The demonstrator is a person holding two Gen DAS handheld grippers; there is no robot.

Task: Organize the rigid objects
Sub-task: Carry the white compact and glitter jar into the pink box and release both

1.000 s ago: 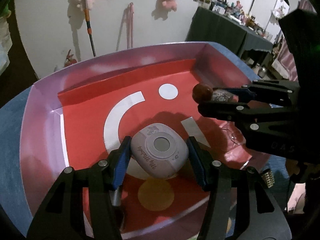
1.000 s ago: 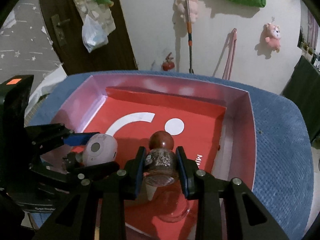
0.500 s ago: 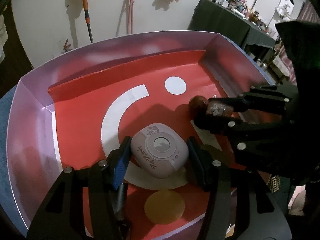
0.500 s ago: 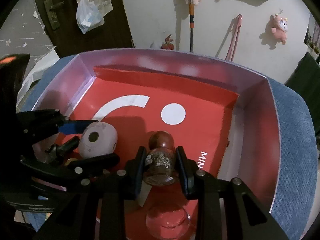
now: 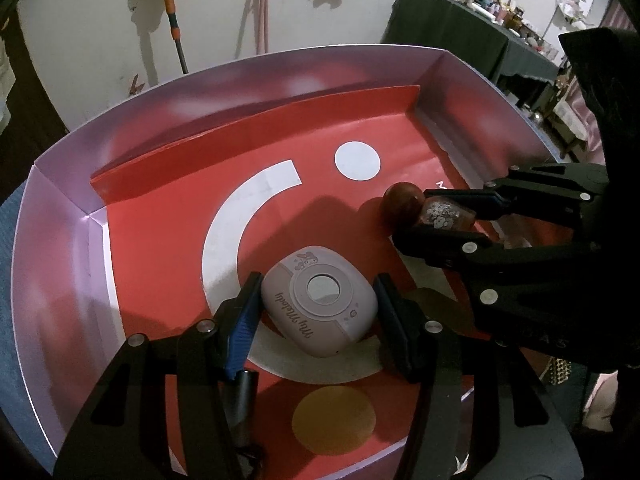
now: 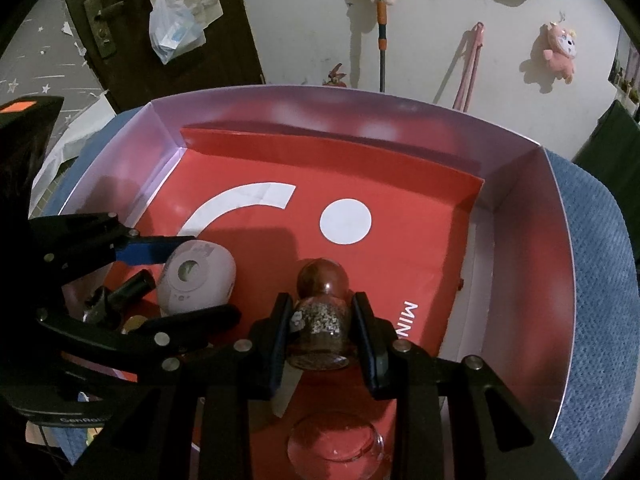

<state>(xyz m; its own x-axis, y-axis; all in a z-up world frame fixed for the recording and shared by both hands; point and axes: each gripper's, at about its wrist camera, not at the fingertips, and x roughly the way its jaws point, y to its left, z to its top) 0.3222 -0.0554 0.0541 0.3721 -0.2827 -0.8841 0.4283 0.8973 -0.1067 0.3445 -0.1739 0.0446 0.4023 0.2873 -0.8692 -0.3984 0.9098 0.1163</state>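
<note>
- Pinching a small pale-pink gadget (image 5: 320,304) between its fingers, the left gripper (image 5: 318,312) sits low in the centre of the left wrist frame, over the red floor of a shallow box (image 5: 60,216).
- Printed script and a round grey window mark the gadget's top face; it hangs above a white arc on the box floor.
- At the right of the same frame, the right gripper (image 5: 440,216) reaches in from the edge, clamped on a small brown bottle (image 5: 444,212) with a round stopper pointing toward frame centre.
- From the right wrist view, the bottle (image 6: 320,320) lies at lower centre, squeezed on both sides by the right gripper's (image 6: 320,324) black fingers, its speckled contents visible through the glass.
- A clear glass dish (image 6: 336,444) rests on the box floor at the bottom edge, just below the bottle.
- The gadget (image 6: 196,276) and the left gripper (image 6: 180,280) appear at the left of that frame, with a dark cylindrical item (image 6: 132,288) beside them that is too shadowed to identify.
- A blue cushion (image 6: 596,280) surrounds the box at right.
</note>
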